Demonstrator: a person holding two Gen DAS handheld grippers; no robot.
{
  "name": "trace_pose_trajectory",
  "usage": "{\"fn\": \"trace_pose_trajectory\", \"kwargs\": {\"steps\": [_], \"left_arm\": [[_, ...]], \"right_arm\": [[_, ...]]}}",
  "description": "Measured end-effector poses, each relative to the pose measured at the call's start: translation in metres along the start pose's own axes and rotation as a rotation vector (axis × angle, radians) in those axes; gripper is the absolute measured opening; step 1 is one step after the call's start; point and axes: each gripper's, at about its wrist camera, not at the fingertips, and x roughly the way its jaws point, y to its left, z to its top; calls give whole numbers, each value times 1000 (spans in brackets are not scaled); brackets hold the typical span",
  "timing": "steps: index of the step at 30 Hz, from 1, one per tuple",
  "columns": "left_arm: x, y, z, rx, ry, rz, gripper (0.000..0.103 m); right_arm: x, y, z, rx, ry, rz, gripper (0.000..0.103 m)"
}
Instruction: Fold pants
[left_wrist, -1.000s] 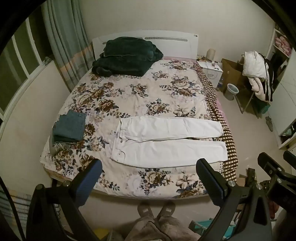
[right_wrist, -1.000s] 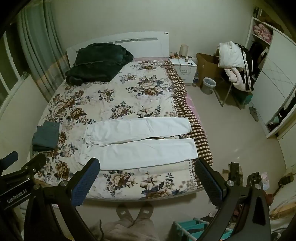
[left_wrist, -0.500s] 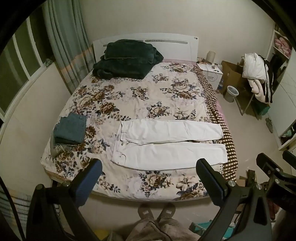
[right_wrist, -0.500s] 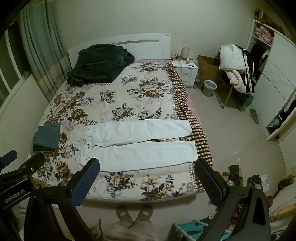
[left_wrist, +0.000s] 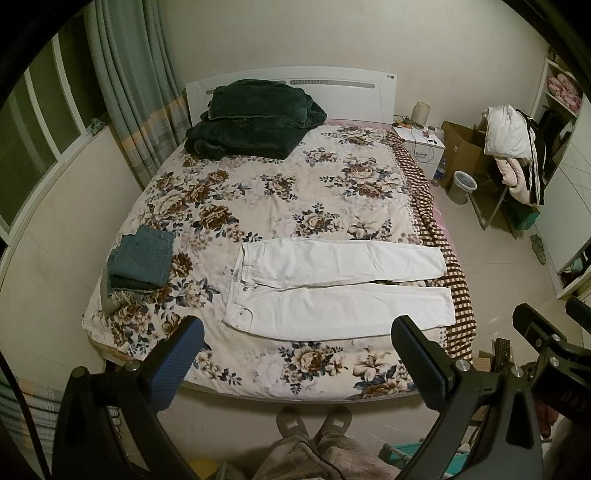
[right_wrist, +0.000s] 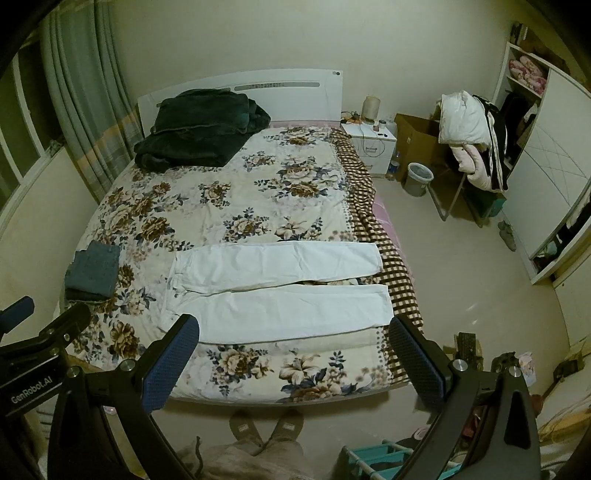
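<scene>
1. Slippers (left_wrist: 314, 424) of the person show at the bottom edge of both views, toes pointing at the foot of the bed (left_wrist: 295, 395).
2. The left gripper (left_wrist: 299, 354) is held above the floor short of the mattress, its two blue-padded fingers (left_wrist: 177, 365) spread wide apart with nothing between them.
3. The right gripper (right_wrist: 295, 354) is held the same way, fingers (right_wrist: 166, 369) wide apart and holding nothing; each gripper shows at the edge of the other's view.
4. A teal rack (right_wrist: 373, 458) stands on the floor by the person's right foot.
5. The white pants (left_wrist: 332, 291) lie flat on the floral quilt (left_wrist: 288, 195) near the foot of the bed, waistband toward the left side, both legs stretched straight to the right and slightly parted, the cuffs reaching the checkered blanket (left_wrist: 454, 280) that hangs over the right edge.
6. A stack of folded blue-green jeans (left_wrist: 142, 258) sits on the quilt near its left edge, well apart from the waistband.
7. A dark green blanket (left_wrist: 255, 118) is piled at the far end against the white headboard (left_wrist: 332, 88).
8. Beside the far right corner stand a white nightstand (left_wrist: 421, 147), a cardboard box (left_wrist: 461, 147) and a grey bin (left_wrist: 461, 186).
9. A chair heaped with clothes (left_wrist: 513, 155) and a white wardrobe (right_wrist: 546, 184) stand along the right wall; green curtains (left_wrist: 129, 103) hang on the left.
</scene>
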Motion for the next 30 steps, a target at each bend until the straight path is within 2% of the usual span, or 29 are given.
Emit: {"fn": "trace_pose_trajectory", "kwargs": {"steps": [19,23,30], "left_arm": [[-1,0,0,1,-4,1,103],[-4,1,6,0,-3,1,103],[-4,2,6,1,-4,-1,103]], "right_arm": [[-1,2,-2,-6,-7,-5,103],[-13,6,21,-8,-7,-6,103],[-12,6,21,-12,-8,-2,103]]}}
